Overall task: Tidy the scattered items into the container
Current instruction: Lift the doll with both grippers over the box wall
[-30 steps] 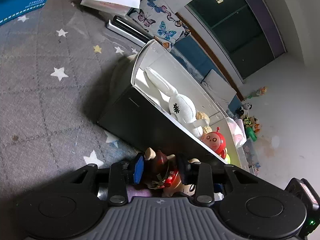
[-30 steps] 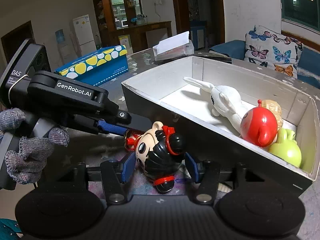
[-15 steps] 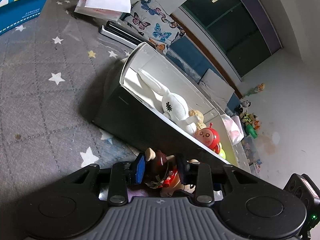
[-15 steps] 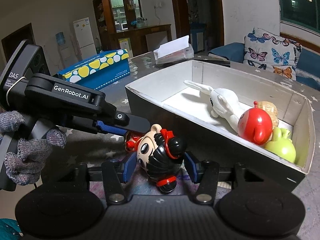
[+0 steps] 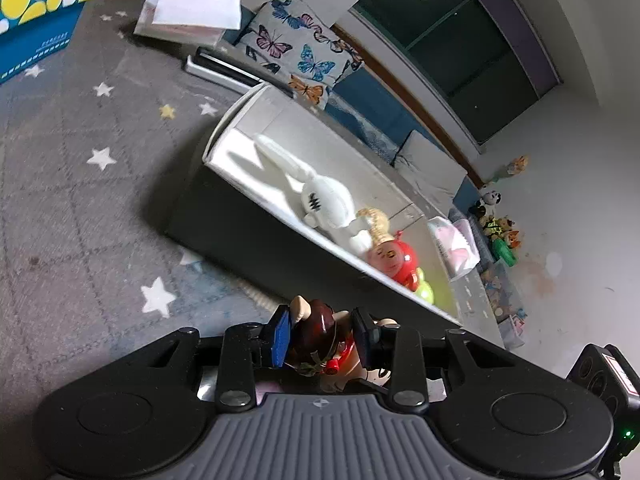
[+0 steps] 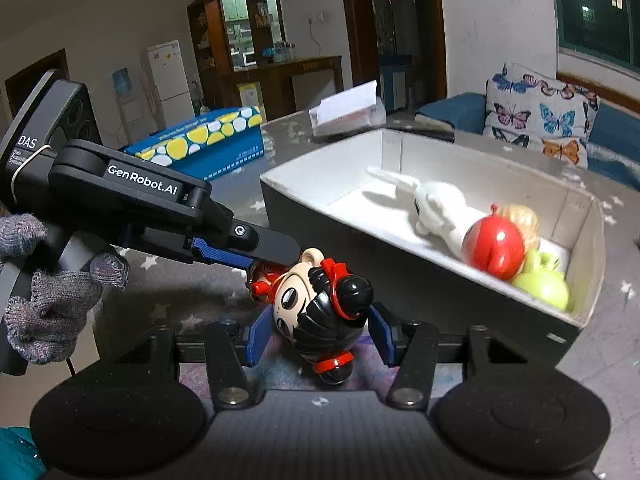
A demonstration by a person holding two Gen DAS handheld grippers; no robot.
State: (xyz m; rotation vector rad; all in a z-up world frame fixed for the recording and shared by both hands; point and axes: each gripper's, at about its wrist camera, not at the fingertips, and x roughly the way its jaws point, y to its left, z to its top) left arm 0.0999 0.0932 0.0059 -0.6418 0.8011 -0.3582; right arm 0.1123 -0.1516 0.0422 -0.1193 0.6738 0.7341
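A box (image 5: 256, 236) (image 6: 404, 256), dark outside and white inside, stands on the star-patterned table. It holds a white rabbit plush (image 5: 320, 200) (image 6: 436, 208), a red round toy (image 5: 394, 258) (image 6: 494, 246), a blond doll head (image 5: 374, 220) and a green toy (image 6: 542, 282). My left gripper (image 5: 322, 336) is shut on a brown-haired doll (image 5: 316, 334) just in front of the box's near wall. My right gripper (image 6: 318, 336) is shut on a black-haired doll (image 6: 324, 312) beside it. The left gripper's finger (image 6: 260, 246) shows from the left in the right wrist view, with a red part of its doll (image 6: 264, 278).
A blue and yellow tissue box (image 5: 36, 20) (image 6: 204, 144), a white tissue pack (image 5: 188, 18) (image 6: 348, 110) and a flat black and silver device (image 5: 228, 70) lie behind the box. A butterfly cushion (image 6: 536, 120) and a blue sofa are beyond the table edge.
Both grippers have lifted a little with their dolls, so the box sits lower and farther in view. The grips have not changed.
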